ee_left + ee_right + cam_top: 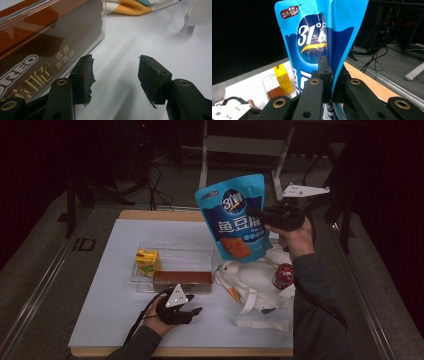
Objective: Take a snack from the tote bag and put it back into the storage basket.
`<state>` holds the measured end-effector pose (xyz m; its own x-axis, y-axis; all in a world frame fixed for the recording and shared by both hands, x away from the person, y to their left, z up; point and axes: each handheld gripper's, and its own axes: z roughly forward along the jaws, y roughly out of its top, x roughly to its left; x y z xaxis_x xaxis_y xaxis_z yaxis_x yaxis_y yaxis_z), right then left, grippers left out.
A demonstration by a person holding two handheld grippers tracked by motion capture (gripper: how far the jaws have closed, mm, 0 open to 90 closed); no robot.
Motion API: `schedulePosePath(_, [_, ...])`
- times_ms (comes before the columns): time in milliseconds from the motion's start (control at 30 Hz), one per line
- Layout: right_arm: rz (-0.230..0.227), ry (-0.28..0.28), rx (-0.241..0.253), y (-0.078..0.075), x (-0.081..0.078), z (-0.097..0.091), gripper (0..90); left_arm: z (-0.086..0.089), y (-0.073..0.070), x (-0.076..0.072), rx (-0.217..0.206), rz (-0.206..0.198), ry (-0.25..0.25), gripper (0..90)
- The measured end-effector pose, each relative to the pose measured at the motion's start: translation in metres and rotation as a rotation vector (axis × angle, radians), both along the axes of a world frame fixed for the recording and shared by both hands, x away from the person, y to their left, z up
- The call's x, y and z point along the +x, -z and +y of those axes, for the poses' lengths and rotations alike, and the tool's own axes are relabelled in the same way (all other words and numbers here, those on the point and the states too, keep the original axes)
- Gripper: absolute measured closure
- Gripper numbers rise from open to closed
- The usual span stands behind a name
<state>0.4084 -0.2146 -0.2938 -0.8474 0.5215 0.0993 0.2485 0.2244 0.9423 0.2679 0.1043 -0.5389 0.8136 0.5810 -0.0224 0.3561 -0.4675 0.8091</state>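
Blue snack pouch, glossy foil, white "31°" logo and large white Chinese characters, picture of an orange-brown square snack low on the front. Held up in the air above the bench, upright, slightly tilted, front facing the high view. Pinched at its right edge by the right tongs; in the right gripper view the pouch folds along a vertical crease where it's clamped.

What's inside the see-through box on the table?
Inside the clear box stand a yellow carton and a long brown Oreo pack. The blue bag hangs before its far right corner, hiding that bit.
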Motion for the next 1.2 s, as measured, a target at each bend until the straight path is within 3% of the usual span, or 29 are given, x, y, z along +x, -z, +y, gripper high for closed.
schedulePosePath(600, [0.032, 0.001, 0.041, 0.013, 0.017, 0.036, 88.4, 0.000, 0.000, 0.000, 0.000, 0.000, 0.004, 45.9])
schedulePosePath(1200, [0.077, -0.011, 0.054, 0.035, 0.032, 0.085, 88.3, 0.000, 0.000, 0.000, 0.003, 0.001, 0.013, 45.8])
